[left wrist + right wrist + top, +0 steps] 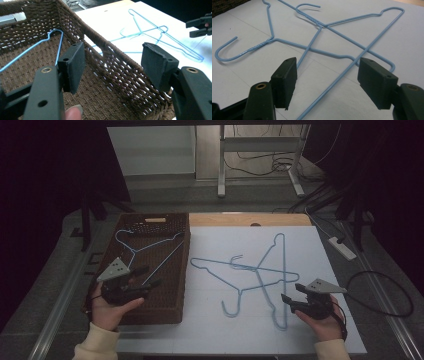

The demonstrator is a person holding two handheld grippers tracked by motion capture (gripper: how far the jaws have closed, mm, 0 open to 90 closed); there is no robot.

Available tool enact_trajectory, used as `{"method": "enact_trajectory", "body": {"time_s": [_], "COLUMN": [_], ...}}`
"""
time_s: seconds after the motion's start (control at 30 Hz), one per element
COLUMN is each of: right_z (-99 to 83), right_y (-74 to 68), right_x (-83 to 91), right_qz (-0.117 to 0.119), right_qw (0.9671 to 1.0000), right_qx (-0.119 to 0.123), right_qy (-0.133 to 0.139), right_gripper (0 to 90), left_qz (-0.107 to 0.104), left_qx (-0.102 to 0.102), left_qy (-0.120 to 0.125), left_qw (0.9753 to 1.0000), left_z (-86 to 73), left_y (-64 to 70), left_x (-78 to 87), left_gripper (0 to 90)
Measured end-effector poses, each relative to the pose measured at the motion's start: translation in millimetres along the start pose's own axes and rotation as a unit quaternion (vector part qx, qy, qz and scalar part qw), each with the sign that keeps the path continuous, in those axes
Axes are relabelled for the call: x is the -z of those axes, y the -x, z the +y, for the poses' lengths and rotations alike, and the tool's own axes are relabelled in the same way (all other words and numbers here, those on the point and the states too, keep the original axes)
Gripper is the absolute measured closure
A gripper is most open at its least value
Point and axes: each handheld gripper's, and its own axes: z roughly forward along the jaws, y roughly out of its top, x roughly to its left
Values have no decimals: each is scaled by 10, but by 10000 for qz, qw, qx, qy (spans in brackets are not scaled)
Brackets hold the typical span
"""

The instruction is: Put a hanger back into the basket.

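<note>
Right gripper (291, 302) hovers open above the white table (320, 245) in the high view, beside two crossed blue wire hangers (260, 272). Left gripper (145, 276), also open, hangs over the woven basket (172, 312), where a third hanger (145, 247) lies.

Left gripper view: jaws spread wide above the basket's near wall (117, 72).

Right gripper view: jaws straddle one hanger's long straight wire (342, 75). Thin, light and probably slippery, it likely lifts best pinched there.
</note>
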Motion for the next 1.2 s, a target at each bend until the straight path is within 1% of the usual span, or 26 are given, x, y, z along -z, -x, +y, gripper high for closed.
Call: {"method": "enact_trajectory", "body": {"time_s": [0.07,0.17,0.27,0.37,0.57,0.73,0.8,0.97,1.03,1.1,1.2], "right_z": [4,12,17,12,15,25,25,28,31,50,96], "right_y": [2,-1,-4,3,-7,-15,-24,-33,-41,-54,-68], "right_x": [-4,-19,-30,-22,-34,-34,-37,-28,-29,-32,-17], "right_qz": [2,35,54,30,10,-13,-20,-23,-21,-116,-130], "right_qw": [10000,10000,10000,10000,10000,10000,9999,9999,9999,9996,9996], "right_qx": [-1,24,66,40,85,76,110,120,158,214,236], "right_qy": [14,4,-2,-4,-43,-36,-64,-56,-55,-104,-110], "right_gripper": [327,327,327,327,327,328,328,327,327,327,327], "left_qz": [-101,-128,-164,-213,-259,-293,-316,-346,-369,-394,-405], "left_qx": [81,104,163,85,41,51,56,-1,-27,-38,-51], "left_qy": [21,-9,48,-9,-48,-78,-87,-112,-107,-113,-125], "left_qw": [9999,9999,9997,9997,9996,9995,9994,9993,9993,9992,9991], "left_z": [-42,-79,-112,-133,-158,-188,-196,-199,-195,-196,-200], "left_y": [18,37,56,89,92,80,84,132,147,160,171], "left_x": [-23,-34,-22,-35,-64,-87,-91,-95,-96,-100,-96], "left_gripper": [359,358,358,354,352,349,348,347,347,347,346]}}
